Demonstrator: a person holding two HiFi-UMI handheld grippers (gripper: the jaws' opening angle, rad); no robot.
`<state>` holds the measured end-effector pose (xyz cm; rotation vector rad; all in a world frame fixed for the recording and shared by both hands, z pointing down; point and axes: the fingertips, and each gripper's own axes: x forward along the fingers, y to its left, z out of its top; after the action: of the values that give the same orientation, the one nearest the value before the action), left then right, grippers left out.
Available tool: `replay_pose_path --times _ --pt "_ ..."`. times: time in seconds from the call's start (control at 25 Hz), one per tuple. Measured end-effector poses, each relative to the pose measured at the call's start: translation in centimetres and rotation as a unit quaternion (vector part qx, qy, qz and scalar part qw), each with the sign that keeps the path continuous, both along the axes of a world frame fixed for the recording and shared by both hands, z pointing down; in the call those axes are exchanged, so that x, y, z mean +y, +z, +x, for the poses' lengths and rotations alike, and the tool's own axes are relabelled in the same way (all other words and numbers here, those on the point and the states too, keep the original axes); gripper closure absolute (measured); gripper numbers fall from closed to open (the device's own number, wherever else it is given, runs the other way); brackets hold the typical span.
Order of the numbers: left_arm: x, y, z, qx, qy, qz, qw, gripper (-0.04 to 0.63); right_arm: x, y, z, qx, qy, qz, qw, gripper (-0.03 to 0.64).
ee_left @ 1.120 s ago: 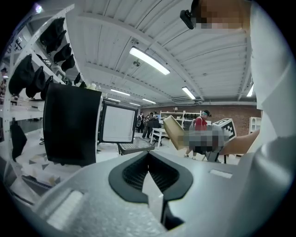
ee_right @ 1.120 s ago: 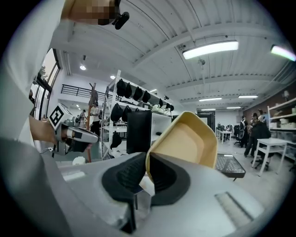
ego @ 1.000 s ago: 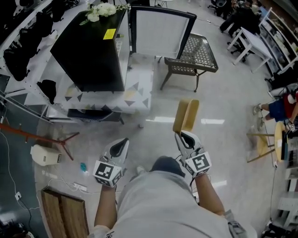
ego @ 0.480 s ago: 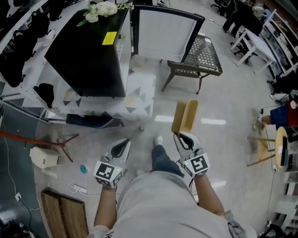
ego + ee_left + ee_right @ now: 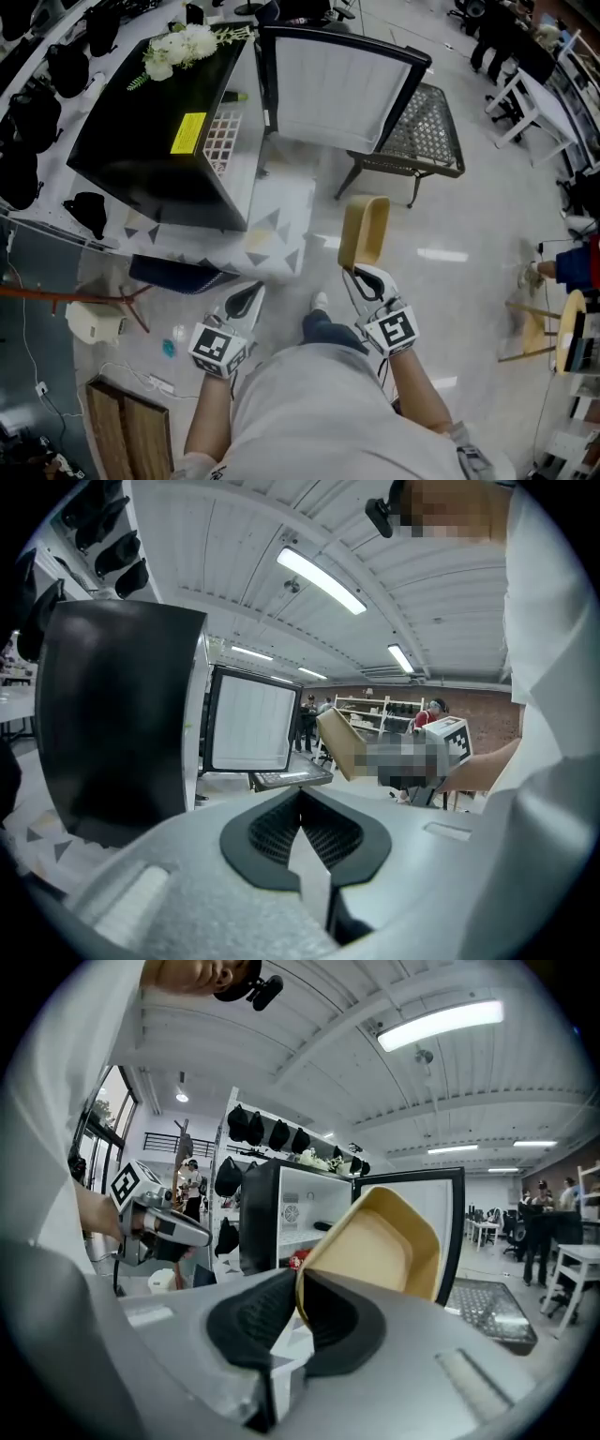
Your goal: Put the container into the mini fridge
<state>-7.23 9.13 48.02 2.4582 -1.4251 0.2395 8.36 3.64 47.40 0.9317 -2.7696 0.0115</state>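
A tan shallow container (image 5: 364, 232) stands on edge in my right gripper (image 5: 361, 278), which is shut on its rim; in the right gripper view the container (image 5: 380, 1241) rises from the pinch of that gripper (image 5: 292, 1305). The black mini fridge (image 5: 164, 122) stands on a patterned low table (image 5: 277, 220) ahead to the left, its door (image 5: 335, 86) swung wide open and white shelves (image 5: 302, 1211) showing inside. My left gripper (image 5: 246, 298) is shut on nothing, low at the left; the left gripper view has this gripper (image 5: 300, 822) facing the fridge side (image 5: 112, 714).
White flowers (image 5: 183, 42) lie on the fridge top. A dark mesh side table (image 5: 422, 131) stands right of the open door. A wooden stool (image 5: 562, 314) is at the far right, a white appliance (image 5: 92, 322) and wooden boards (image 5: 127, 427) at the lower left. People sit in the far background.
The person has stepped forward: the fridge and its open door are nearer and larger. The container in my right gripper has come closer to the fridge opening. Both grippers kept their states.
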Motion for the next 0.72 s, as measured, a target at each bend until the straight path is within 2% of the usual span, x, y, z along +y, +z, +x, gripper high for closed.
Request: replay_pose_path --times 0.2,0.4,0.72 --pt "-5.5 -0.4 1.3 -0.007 -0.018 -0.003 0.9998 0.586 -5.6 0.5 0.6 -0.001 -0.029 -0.013 0.999 0.591" --pt "-9.8 -0.4 2.3 -0.011 -0.039 -0.004 0.9992 0.586 -9.4 1.2 0.2 0.030 -0.087 -0.011 0.996 0.591" --pt "-12.9 -0.1 2.8 -0.016 -0.077 -0.008 0.9969 0.586 -13.7 2.1 -1.4 0.049 -0.154 -0.018 0.987 0.591"
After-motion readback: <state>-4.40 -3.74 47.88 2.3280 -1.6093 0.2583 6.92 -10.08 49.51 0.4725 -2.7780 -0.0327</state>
